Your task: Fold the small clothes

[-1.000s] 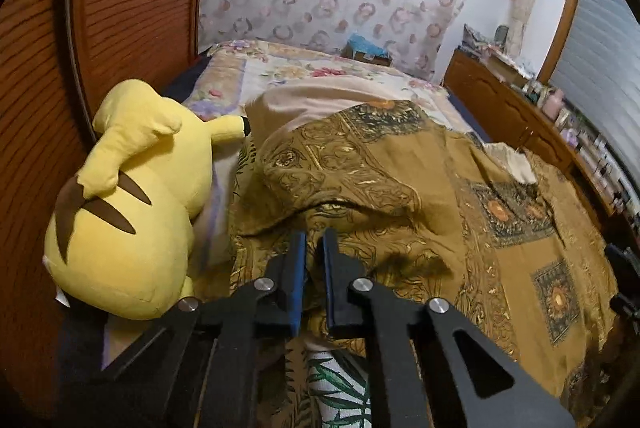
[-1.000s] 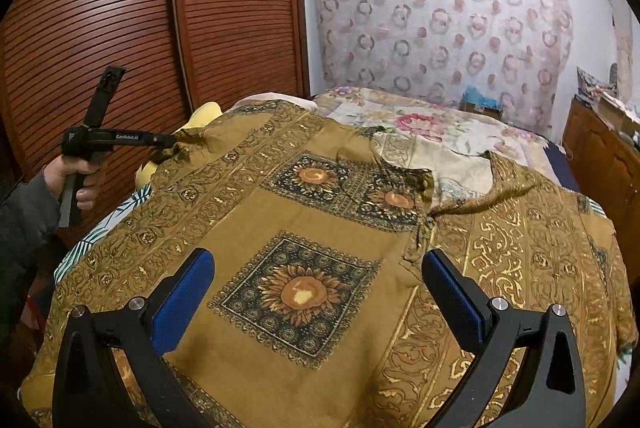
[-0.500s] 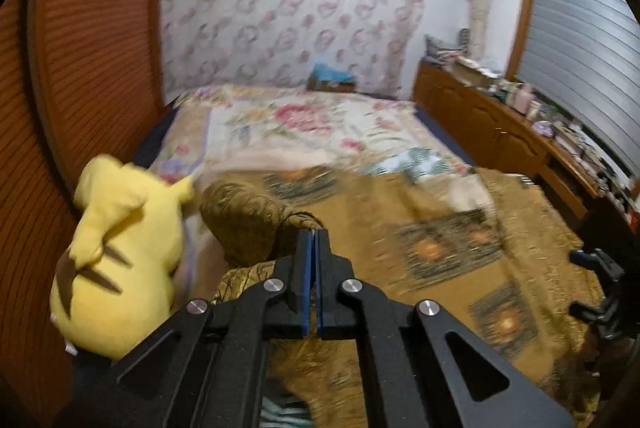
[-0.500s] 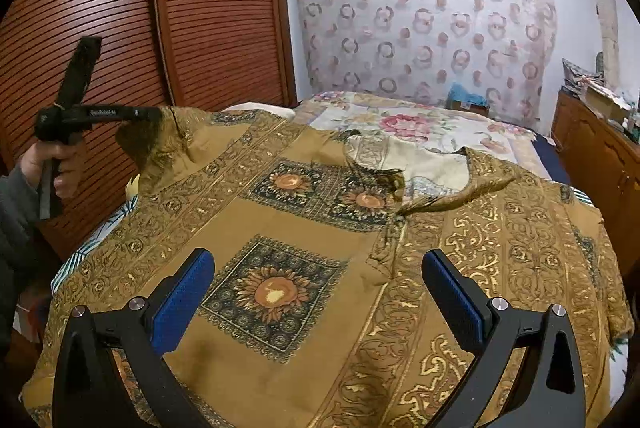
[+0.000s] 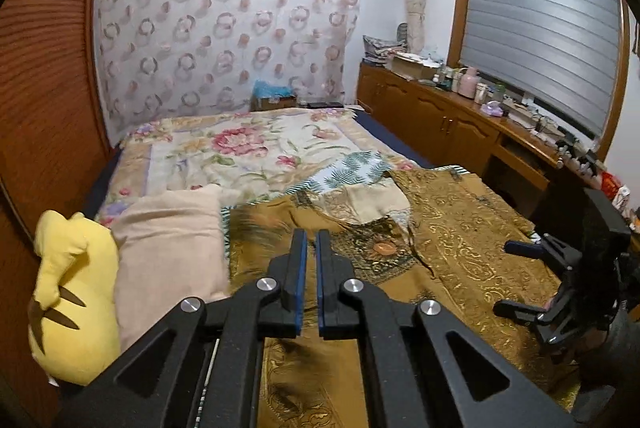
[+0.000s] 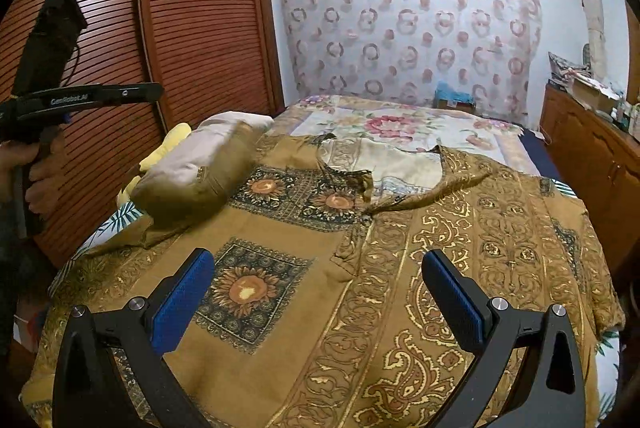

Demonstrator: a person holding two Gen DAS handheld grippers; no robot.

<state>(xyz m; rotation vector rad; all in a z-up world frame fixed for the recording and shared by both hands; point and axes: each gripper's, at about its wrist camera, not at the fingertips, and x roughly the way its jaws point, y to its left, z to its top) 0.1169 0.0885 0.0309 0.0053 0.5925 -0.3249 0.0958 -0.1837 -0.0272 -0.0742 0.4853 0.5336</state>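
Note:
A brown, gold-patterned shirt (image 6: 360, 268) lies spread across the bed, collar toward the far side. Its left sleeve (image 6: 208, 184) is a blur dropping onto the pillow, free of any grip. A hand holds my left gripper (image 6: 157, 91) raised at the left, away from the cloth. In the left wrist view that gripper (image 5: 311, 234) shows a narrow gap with nothing in it; its jaws are opening above the shirt (image 5: 460, 240). My right gripper (image 6: 318, 260) hovers wide open over the shirt's front, holding nothing. It also shows at the right edge as the right gripper (image 5: 504, 276).
A yellow plush toy (image 5: 68, 292) and a pink pillow (image 5: 172, 240) lie at the bed's left edge by the slatted wardrobe (image 6: 180, 28). A floral bedspread (image 5: 240, 148) covers the far half. A cluttered wooden cabinet (image 5: 440, 116) runs along the right.
My left gripper, earlier shut on the lifted sleeve, has let it go and risen away to the left; the sleeve is falling back. The right gripper has barely shifted.

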